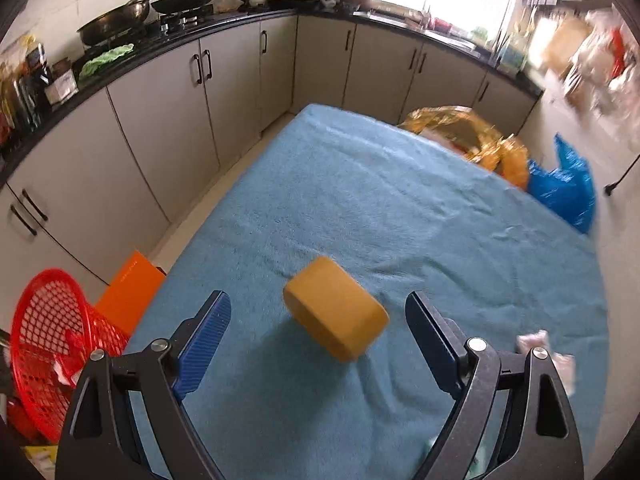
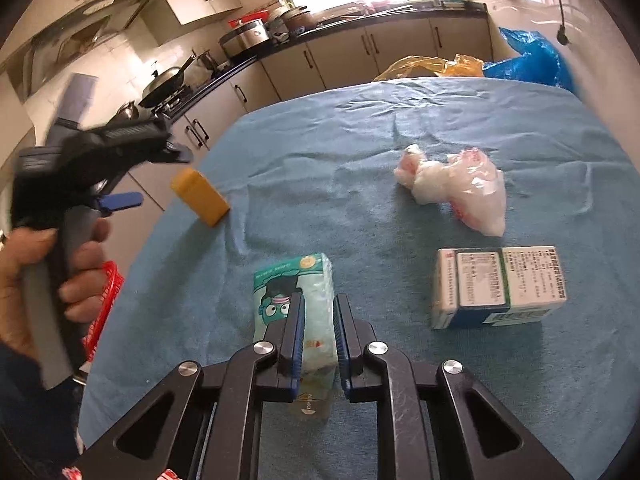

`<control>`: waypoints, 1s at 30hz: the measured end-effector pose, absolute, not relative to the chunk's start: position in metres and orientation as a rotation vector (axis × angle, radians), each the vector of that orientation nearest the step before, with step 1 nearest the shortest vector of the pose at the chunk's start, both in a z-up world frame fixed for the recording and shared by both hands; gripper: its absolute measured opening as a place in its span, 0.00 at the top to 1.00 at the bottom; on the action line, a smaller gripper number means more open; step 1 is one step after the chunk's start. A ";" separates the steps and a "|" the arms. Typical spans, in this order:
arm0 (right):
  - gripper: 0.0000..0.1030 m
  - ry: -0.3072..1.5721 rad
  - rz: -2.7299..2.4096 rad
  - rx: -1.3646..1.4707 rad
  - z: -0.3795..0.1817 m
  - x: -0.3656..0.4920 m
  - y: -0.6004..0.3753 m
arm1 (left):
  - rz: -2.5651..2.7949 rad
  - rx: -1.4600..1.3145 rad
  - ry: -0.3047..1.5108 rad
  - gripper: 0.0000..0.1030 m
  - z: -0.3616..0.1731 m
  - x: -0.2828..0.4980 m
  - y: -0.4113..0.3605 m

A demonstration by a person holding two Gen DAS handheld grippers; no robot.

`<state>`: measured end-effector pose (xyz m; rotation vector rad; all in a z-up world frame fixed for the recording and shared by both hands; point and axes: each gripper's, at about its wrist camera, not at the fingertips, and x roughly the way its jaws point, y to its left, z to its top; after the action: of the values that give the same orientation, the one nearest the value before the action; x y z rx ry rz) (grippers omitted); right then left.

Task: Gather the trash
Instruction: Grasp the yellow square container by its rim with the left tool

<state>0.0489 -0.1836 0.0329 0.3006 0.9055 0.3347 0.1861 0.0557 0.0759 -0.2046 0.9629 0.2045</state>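
A yellow sponge block (image 1: 338, 314) lies on the blue towel-covered table (image 1: 360, 200). My left gripper (image 1: 318, 300) is open, its blue fingers on either side of the sponge and apart from it. The sponge also shows in the right wrist view (image 2: 200, 196), with the hand-held left gripper (image 2: 120, 176) beside it. My right gripper (image 2: 318, 300) is shut on a pale green tissue pack (image 2: 296, 312) that lies on the table. A crumpled white plastic wrapper (image 2: 452, 188) and a white and green medicine box (image 2: 500, 286) lie to the right.
A red mesh basket (image 1: 52, 352) and an orange box (image 1: 132, 292) stand on the floor left of the table. Yellow (image 1: 472, 136) and blue plastic bags (image 1: 564, 188) sit past the far right edge. Kitchen cabinets (image 1: 160, 112) run along the left and back.
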 end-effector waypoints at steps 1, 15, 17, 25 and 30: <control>0.85 0.902 0.330 0.310 0.034 0.049 -0.186 | 0.209 -0.201 0.972 0.14 0.072 0.192 0.054; 0.74 0.901 0.330 0.299 0.032 0.051 -0.185 | 0.178 -0.171 0.987 0.22 0.054 0.173 0.078; 0.74 0.903 0.327 0.297 0.031 0.052 -0.183 | 0.166 -0.202 0.993 0.23 0.049 0.164 0.089; 0.74 0.903 0.322 0.293 0.027 0.055 -0.181 | 0.114 -0.272 0.961 0.39 0.037 0.165 0.109; 0.73 0.901 0.320 0.295 0.025 0.056 -0.181 | 0.113 -0.260 0.952 0.42 0.038 0.171 0.101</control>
<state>0.0558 -0.1808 0.0252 0.2953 0.9011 0.3197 0.1709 0.1012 0.0382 -0.2599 0.9517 0.1131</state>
